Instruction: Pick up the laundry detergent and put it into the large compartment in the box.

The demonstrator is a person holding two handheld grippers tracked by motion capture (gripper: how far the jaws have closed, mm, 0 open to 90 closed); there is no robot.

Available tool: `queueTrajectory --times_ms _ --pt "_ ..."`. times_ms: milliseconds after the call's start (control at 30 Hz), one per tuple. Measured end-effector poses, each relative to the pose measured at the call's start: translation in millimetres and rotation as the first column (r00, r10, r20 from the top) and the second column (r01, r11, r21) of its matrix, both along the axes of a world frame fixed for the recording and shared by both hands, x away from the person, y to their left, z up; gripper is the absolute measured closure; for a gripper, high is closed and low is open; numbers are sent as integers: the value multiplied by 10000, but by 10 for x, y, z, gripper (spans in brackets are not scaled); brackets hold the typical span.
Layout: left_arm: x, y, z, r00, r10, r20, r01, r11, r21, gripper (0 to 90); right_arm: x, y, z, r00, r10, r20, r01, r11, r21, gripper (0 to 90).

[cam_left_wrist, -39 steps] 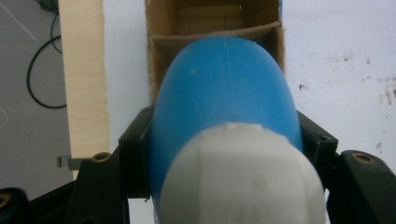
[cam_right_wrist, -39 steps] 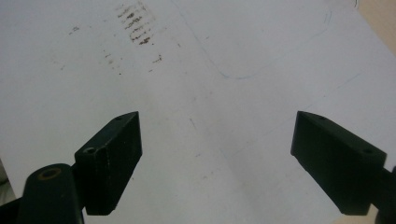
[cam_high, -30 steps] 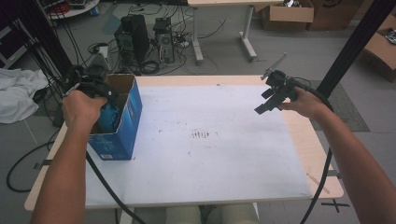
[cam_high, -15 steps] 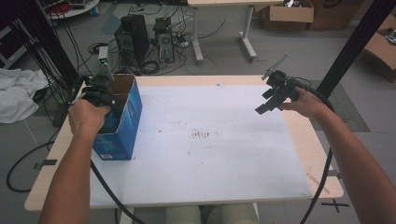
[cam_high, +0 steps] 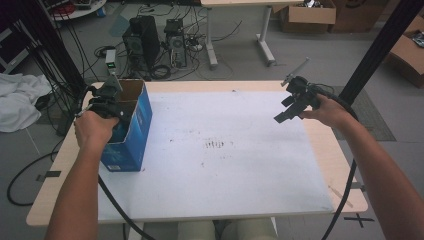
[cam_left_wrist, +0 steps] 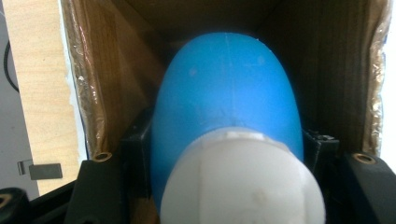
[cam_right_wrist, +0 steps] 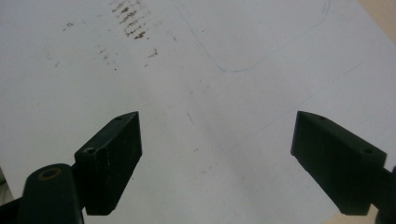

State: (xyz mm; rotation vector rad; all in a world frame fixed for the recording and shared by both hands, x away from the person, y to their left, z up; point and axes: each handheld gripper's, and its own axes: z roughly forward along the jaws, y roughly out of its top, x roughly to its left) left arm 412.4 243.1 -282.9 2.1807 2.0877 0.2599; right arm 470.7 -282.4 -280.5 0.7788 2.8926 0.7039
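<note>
While the left gripper (cam_left_wrist: 224, 186) clamps the blue bottle (cam_left_wrist: 226, 93) inside the box (cam_high: 131, 131), lower it straight — clear of the walls; right gripper (cam_right_wrist: 219, 163) gapes empty.

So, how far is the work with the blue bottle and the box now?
Done: the left gripper grips the blue plastic bottle with a white cap, already inside the blue cardboard box. In hand: lowering it. Left: releasing it. The right gripper hangs open above the white table.

no readable text, labels or numbers
</note>
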Motion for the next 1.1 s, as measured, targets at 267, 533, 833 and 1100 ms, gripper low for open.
queueTrajectory --times_ms 267,533,833,1100 --pt "-8 38 -6 10000 87 10 -87 9998 -185 373 -4 11 -8 10000 60 1 -60 10000 -36 163" --pt "-6 49 -7 9997 195 109 -192 9993 -314 349 -4 22 -12 10000 76 -4 -77 10000 -29 163" --pt "-3 42 0 9998 200 39 -199 9995 -250 327 -14 18 -8 10000 47 -29 -48 10000 -37 163" --pt "-8 38 49 9997 202 130 -199 9995 -239 318 -19 18 2 10000 89 -7 -89 10000 -38 165"
